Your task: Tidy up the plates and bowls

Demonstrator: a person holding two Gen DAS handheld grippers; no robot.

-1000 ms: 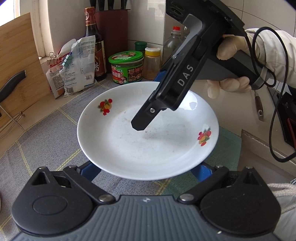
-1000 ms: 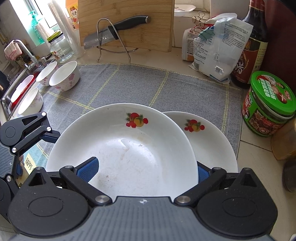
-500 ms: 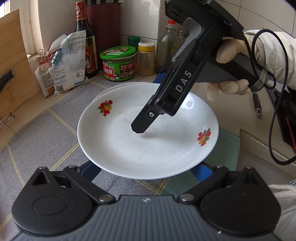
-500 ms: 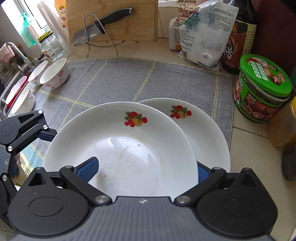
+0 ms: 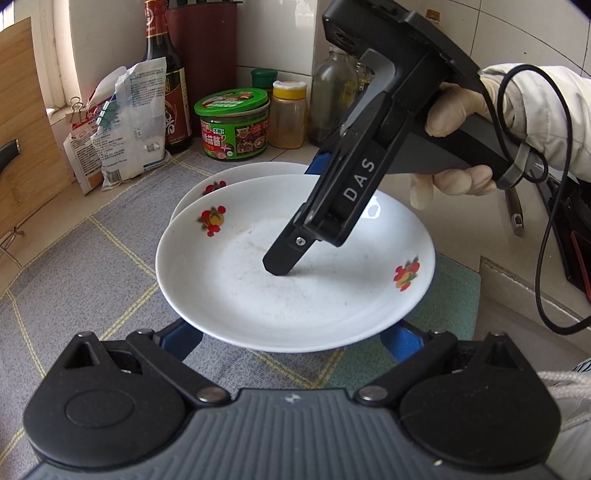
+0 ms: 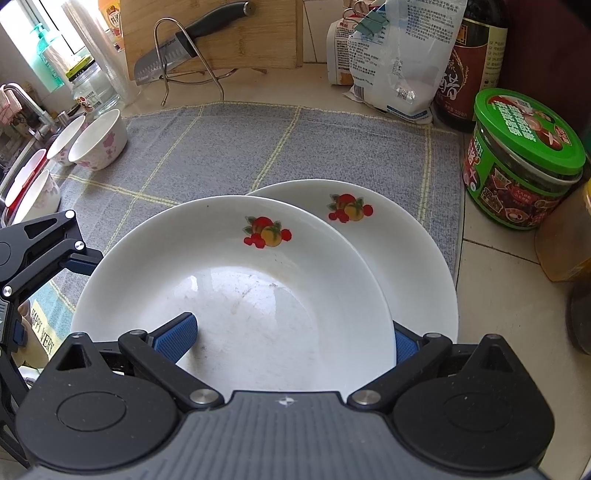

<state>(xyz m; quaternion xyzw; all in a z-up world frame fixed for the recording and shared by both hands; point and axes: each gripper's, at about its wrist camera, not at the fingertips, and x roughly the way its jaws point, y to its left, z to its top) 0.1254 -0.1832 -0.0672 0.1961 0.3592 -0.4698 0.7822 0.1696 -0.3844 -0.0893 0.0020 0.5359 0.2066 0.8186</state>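
A white plate with fruit prints [image 5: 295,280] [image 6: 236,288] is held above a second matching plate [image 5: 236,175] [image 6: 402,251] that lies on the grey cloth. My right gripper [image 5: 295,221] [image 6: 291,336] is shut on the upper plate's rim, one finger inside it [image 6: 175,338] and one beneath. My left gripper [image 5: 291,339] is open, its blue fingers under the near rim of the same plate; whether they touch it I cannot tell. It also shows at the left edge of the right wrist view [image 6: 77,258]. Several pink-flowered bowls [image 6: 98,146] stand at the far left.
A green-lidded jar [image 5: 232,123] [image 6: 524,158], a soy sauce bottle [image 5: 166,74], a spice jar [image 5: 290,114] and food bags [image 6: 391,59] line the back. A cutting board [image 6: 210,33] with a knife [image 6: 192,40] on a wire rack stands behind the cloth [image 6: 258,144].
The held plate has moved with both grippers toward the second plate and now overlaps it from above. The right gripper's grip is unchanged.
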